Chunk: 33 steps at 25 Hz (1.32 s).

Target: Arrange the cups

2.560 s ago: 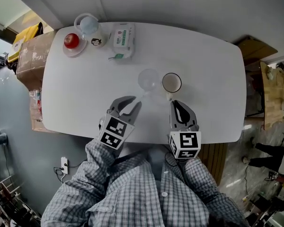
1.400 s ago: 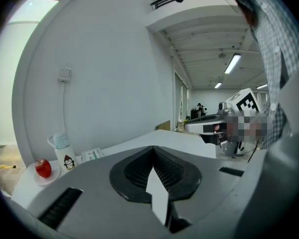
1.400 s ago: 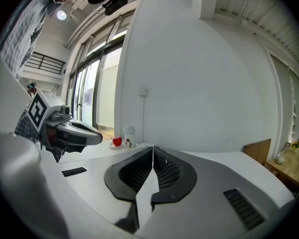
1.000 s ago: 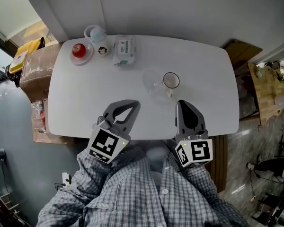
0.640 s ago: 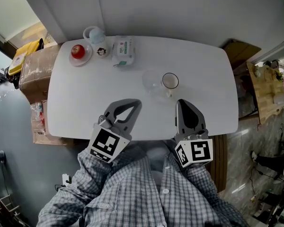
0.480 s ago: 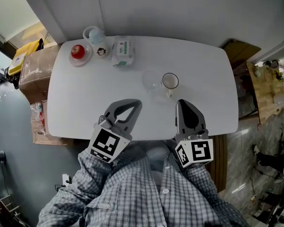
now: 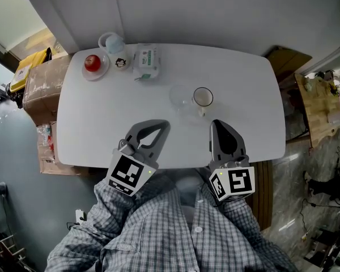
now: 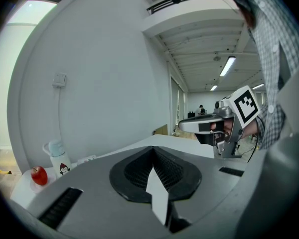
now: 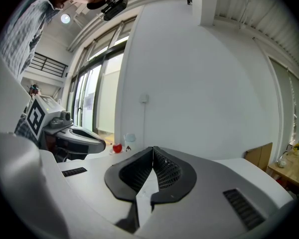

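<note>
Two cups stand side by side near the middle of the white table (image 7: 102, 118): a clear glass cup (image 7: 180, 96) on the left and a white mug (image 7: 203, 98) on the right. My left gripper (image 7: 165, 123) is shut and empty over the table's near edge, well short of the glass. My right gripper (image 7: 215, 122) is shut and empty too, just short of the mug. In the left gripper view the jaws (image 8: 152, 148) meet at the tips, and the right gripper (image 8: 209, 126) shows beside them. The right gripper view shows shut jaws (image 9: 153, 149); both cups are hidden in these views.
At the table's far left corner sit a red apple on a small plate (image 7: 92, 63), a white bottle with a light blue lid (image 7: 118, 51) and a pack of wipes (image 7: 145, 60). A cardboard box (image 7: 35, 81) stands left of the table and wooden furniture (image 7: 326, 103) at the right.
Both grippers have drawn back from the cups toward the table's near edge since the earliest frame, and the left jaws have closed. Over the last second nothing has moved.
</note>
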Motion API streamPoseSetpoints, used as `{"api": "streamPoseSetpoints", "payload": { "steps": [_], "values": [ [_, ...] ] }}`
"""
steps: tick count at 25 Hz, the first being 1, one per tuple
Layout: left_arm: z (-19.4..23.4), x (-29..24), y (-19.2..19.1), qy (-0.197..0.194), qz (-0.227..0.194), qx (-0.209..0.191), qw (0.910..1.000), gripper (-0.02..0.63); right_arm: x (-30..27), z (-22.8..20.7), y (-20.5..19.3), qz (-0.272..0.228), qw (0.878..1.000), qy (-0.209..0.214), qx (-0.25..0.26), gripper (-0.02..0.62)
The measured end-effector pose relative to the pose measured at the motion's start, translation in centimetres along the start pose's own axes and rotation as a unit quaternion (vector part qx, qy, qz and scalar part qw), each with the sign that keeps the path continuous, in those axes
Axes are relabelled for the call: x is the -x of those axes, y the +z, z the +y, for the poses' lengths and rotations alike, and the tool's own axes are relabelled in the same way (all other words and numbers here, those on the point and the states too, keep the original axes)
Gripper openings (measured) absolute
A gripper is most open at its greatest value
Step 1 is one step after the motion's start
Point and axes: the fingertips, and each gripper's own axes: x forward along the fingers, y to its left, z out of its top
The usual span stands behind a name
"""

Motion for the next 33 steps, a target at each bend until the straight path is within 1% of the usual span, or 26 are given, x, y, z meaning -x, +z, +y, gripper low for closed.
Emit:
{"api": "streamPoseSetpoints", "payload": {
  "steps": [13,25,33],
  "values": [
    [-0.22,-0.37,0.02,-0.001,0.002,0.001,1.0000,0.011,-0.21,-0.10,-0.04,0.008,1.000,0.003,0.001,0.021],
    [-0.40,-0.38,-0.22,-0.002,0.003,0.002,1.0000,0.011,-0.19,-0.22,-0.86,0.016,1.000,0.005,-0.006,0.021],
    [-0.58,0.09,-0.22,0.000,0.003,0.005,1.0000,0.011,0.11,0.29,-0.86,0.016,1.000,0.011,0.000,0.021]
  ]
}}
